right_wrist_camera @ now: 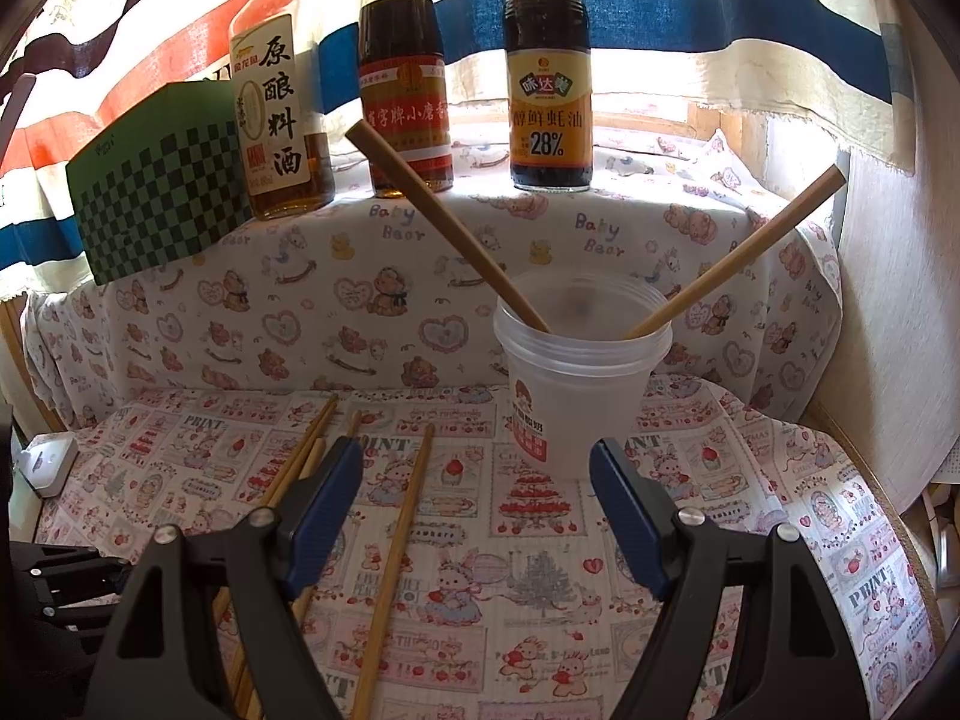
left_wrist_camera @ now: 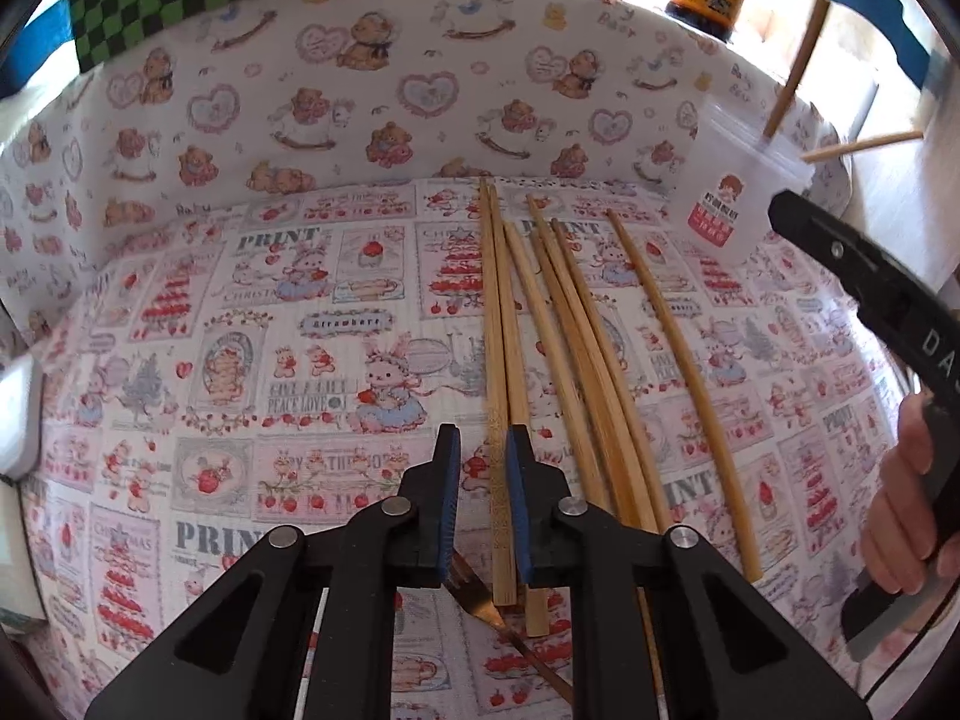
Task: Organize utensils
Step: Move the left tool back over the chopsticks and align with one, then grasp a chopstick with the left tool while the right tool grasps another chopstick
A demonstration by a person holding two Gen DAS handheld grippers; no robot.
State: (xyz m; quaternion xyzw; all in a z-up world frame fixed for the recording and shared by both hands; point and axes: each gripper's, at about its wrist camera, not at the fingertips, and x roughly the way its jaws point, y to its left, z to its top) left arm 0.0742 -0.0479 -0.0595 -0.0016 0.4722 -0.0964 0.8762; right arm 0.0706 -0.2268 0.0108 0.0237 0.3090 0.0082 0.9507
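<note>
A counter (right_wrist_camera: pixel 540 588) under printed cloth, three bottles (right_wrist_camera: pixel 549 66) lining the sill behind. The left gripper (left_wrist_camera: pixel 483 450) (jaws narrow, holding nothing) hovers over loose chopsticks (left_wrist_camera: pixel 570 330); the right gripper (right_wrist_camera: pixel 474 468) gapes before the cup (right_wrist_camera: pixel 579 396) holding two more.

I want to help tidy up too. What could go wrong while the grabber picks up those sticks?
The left gripper is closing around one chopstick that lies tight against another chopstick, so it might pinch both or nudge the pile. A fork lies right under its fingers and could get dragged along. The plastic cup already has two chopsticks leaning out sideways, so it could tip when more go in.
</note>
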